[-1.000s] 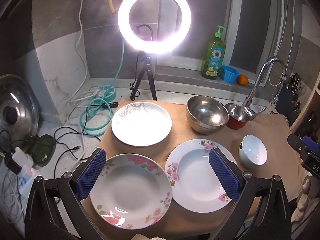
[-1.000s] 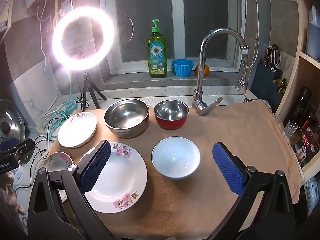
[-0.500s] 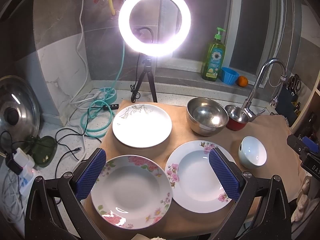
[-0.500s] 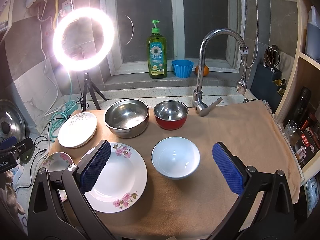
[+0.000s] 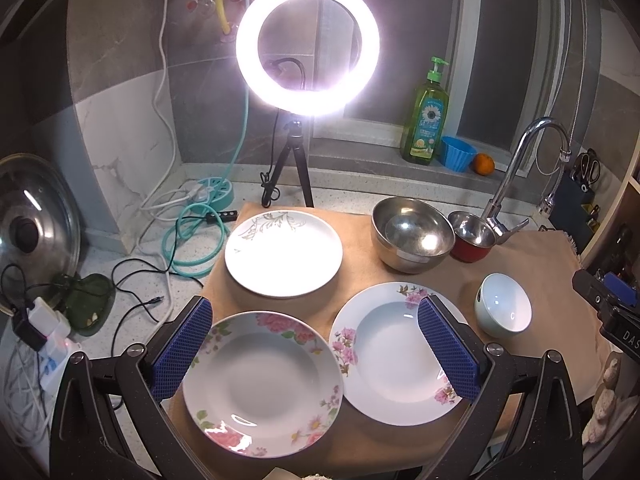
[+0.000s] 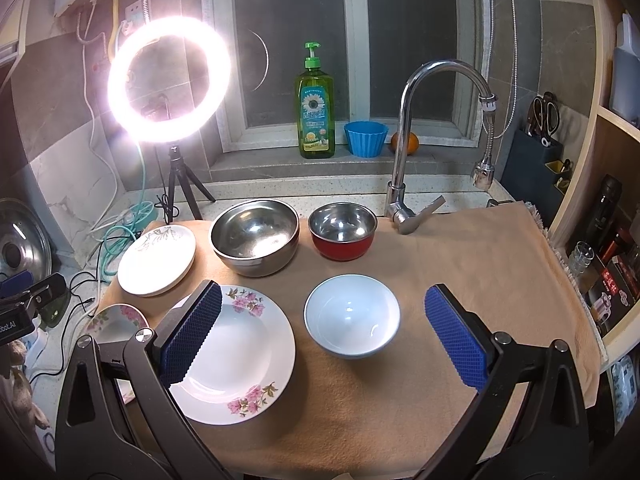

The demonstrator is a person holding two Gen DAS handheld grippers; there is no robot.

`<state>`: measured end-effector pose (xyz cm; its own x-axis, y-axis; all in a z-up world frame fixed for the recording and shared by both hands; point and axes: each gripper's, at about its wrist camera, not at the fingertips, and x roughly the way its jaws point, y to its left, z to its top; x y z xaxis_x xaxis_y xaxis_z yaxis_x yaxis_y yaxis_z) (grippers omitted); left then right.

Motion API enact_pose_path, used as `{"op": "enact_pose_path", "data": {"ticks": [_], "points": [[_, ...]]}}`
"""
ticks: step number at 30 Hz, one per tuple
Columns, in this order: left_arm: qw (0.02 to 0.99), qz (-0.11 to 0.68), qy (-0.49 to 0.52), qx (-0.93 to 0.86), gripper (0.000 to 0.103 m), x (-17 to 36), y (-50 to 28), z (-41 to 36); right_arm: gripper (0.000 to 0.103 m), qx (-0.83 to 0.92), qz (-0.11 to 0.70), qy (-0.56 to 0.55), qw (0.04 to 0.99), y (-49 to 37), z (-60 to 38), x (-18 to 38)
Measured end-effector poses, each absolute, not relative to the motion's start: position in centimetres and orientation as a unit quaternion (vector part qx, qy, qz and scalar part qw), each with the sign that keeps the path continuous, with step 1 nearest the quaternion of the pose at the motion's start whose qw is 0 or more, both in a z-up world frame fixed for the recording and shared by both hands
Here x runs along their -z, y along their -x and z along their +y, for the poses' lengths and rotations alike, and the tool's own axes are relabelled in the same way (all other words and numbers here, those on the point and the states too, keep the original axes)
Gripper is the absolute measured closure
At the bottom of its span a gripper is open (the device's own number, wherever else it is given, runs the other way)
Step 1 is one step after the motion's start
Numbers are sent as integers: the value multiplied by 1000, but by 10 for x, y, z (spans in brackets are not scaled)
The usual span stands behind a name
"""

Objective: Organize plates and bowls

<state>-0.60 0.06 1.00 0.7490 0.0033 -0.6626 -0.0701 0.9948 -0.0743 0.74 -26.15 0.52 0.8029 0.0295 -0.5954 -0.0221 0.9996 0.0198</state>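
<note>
On a tan cloth (image 6: 460, 264) lie three plates and three bowls. A pink-flowered deep plate (image 5: 262, 384) sits below my open left gripper (image 5: 316, 340). A second floral deep plate (image 5: 396, 354) (image 6: 232, 356) lies to its right. Behind them rests a flat white plate with a leaf sprig (image 5: 284, 254) (image 6: 157, 260). A large steel bowl (image 5: 412, 234) (image 6: 256, 236), a red bowl with steel lining (image 5: 472, 236) (image 6: 343, 231) and a white bowl (image 5: 503, 311) (image 6: 352, 322) stand apart. My right gripper (image 6: 324, 332) hangs open above the white bowl, holding nothing.
A lit ring light on a tripod (image 5: 307, 46) stands at the back left beside coiled cables (image 5: 192, 232). A tap (image 6: 404, 160) rises behind the bowls. Dish soap (image 6: 316, 106), a blue cup (image 6: 366, 138) and an orange sit on the sill. A pot lid (image 5: 32, 228) leans left.
The left wrist view has shifted slightly, with the plates sitting a little lower and further right in it. The dishes and the right gripper have not moved.
</note>
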Motion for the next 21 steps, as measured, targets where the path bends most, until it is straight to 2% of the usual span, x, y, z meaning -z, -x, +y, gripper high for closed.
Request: {"op": "enact_pose_path", "data": {"ticks": [21], "points": [[935,351,47,-20,1,-12,6,-2,0,-13,312,-6,950,-7,-260,-13]]}}
